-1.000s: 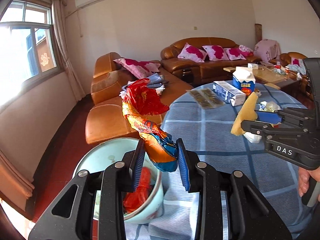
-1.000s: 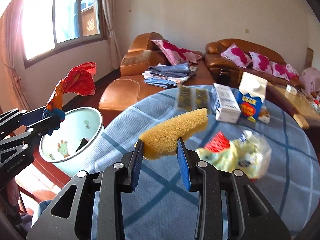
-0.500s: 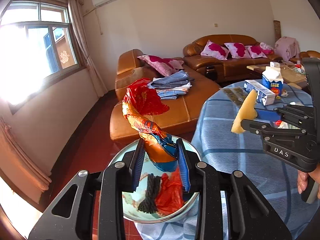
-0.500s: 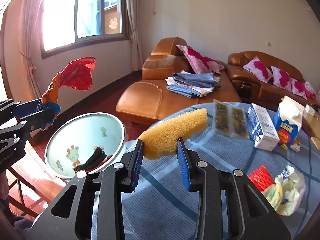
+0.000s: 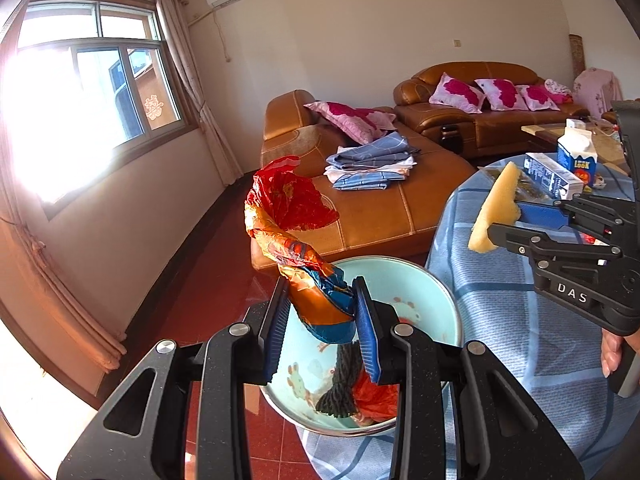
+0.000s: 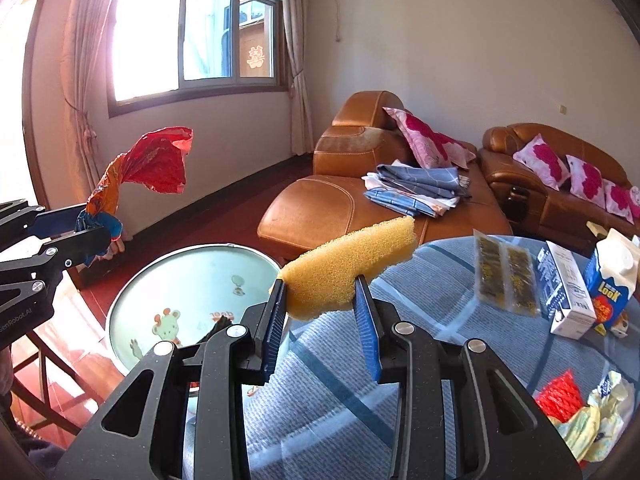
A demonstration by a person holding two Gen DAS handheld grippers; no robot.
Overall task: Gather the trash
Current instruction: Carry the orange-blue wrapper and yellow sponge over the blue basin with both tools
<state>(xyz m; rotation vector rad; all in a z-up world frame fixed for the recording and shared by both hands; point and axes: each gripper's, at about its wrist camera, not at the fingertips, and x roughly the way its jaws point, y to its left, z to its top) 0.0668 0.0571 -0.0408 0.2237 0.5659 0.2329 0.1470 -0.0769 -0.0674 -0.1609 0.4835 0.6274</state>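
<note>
The left gripper (image 5: 320,320) is clamped on the lower end of a crumpled red, orange and blue wrapper (image 5: 292,216), its 2 blue pads partly closed and pressing the foil from both sides. The wrapper stands up from the pads, directly above a pale blue bin (image 5: 404,276) that sits on the red floor just beside a round table (image 5: 500,320) covered in a blue checked cloth. Inside the bin lie a dark knotted bundle (image 5: 340,384) and a scrap of red plastic (image 5: 376,396).

The right gripper (image 6: 320,312) is partly closed on a yellow sponge (image 6: 352,260), held by its lower edge with most of it sticking out above the pads. In the right wrist view the sponge hangs over the table's near edge, with the bin's mouth (image 6: 192,280) to its left.

Still on the table are a milk carton (image 6: 612,280), a white box (image 6: 568,296) lying beside it, 2 clear packets (image 6: 504,280) of something dark, a red mesh scrap (image 6: 560,400) and a crumpled pale yellow bag (image 6: 600,424). A brown leather sofa (image 6: 344,208) with folded blue cloth (image 6: 416,188) stands beyond.
</note>
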